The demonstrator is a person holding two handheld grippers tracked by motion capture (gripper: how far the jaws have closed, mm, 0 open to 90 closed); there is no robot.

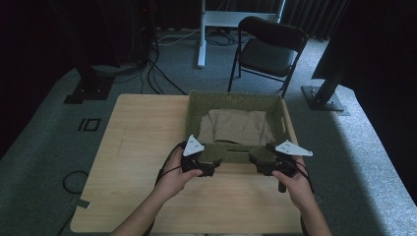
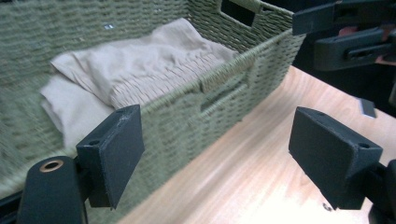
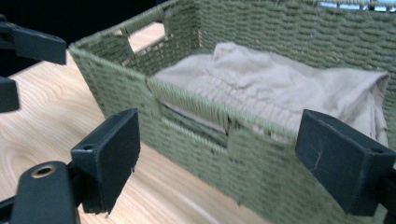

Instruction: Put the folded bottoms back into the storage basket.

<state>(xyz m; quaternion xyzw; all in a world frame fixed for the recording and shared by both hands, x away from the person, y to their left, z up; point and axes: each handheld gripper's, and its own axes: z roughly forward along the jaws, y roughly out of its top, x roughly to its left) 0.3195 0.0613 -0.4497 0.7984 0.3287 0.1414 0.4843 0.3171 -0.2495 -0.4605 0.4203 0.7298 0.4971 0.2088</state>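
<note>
A: Woven green fibre, that basket, standing on the right half of the pale wooden worktop, with a folded beige cloth lying inside on its floor.

B: And both tools are at its near wall. The left hand-held gripper sits just off the near-left corner, and the right hand-held gripper is just off the near-right part of that same wall.

A: Are they holding anything?

B: No. In the left gripper view the two black jaws stand wide apart with nothing between them but the wall and bare wood. The right gripper view shows the same, the pads spread and the basket wall straight ahead.

A: Why would they sit like that, one at each end?

B: My guess is a two-handed move. A basket that wide would swing if taken from one side, so flanking the near wall keeps it level. The handle slot cut in that wall lies between the right one's jaws, slightly beyond them.

A: And the cloth?

B: It stays low, pushed toward the far side, and in the left gripper view the cloth lies past the rim, well beyond the pads. Neither tool touches the wicker as far as I can judge.
</note>
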